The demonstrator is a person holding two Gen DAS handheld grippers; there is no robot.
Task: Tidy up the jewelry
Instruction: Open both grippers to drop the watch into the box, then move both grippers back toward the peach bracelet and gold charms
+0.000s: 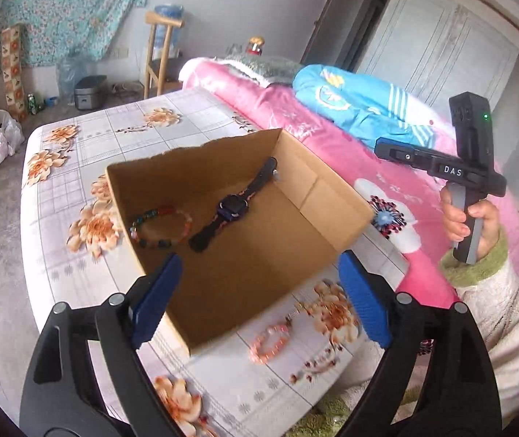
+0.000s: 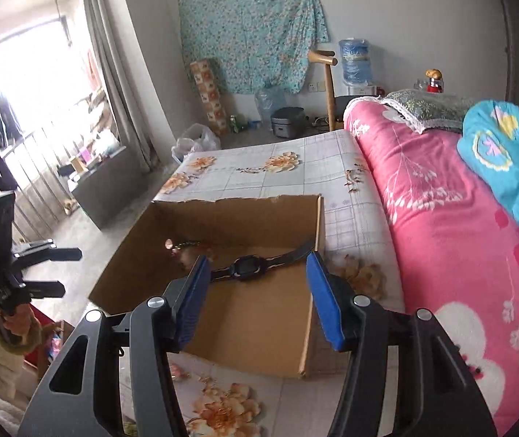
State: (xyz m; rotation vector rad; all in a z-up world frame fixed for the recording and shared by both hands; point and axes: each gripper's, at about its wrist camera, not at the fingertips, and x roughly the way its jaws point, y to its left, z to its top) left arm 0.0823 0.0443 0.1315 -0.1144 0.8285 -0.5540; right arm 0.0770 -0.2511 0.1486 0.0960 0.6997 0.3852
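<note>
Hovering over the bed, both grippers are empty: left gripper (image 1: 259,291) has its jaws spread wide with nothing between them, right gripper (image 2: 257,298) spread about halfway, also pinching nothing. Nearest on the floral sheet (image 1: 59,200), a pink bead bracelet (image 1: 269,342) lies just outside the cardboard box (image 1: 332,196), beside its near wall, not yet put away. Inside the box, a multicolour bead bracelet (image 1: 161,227) lies flat on the floor next to a dark wristwatch (image 1: 232,207), whose strap leans up on the far wall. Behind, pink quilt (image 2: 441,218) and blue garment (image 1: 350,105).

Risks, as I judge it: pink bracelet blends into the orange flower print, so a grab could miss it or catch the sheet. Soft mattress means pressing down could tip or shift the light box. Beads may roll out of a shallow pinch. Box rim sits close to the bracelet; a jaw could hit it.
</note>
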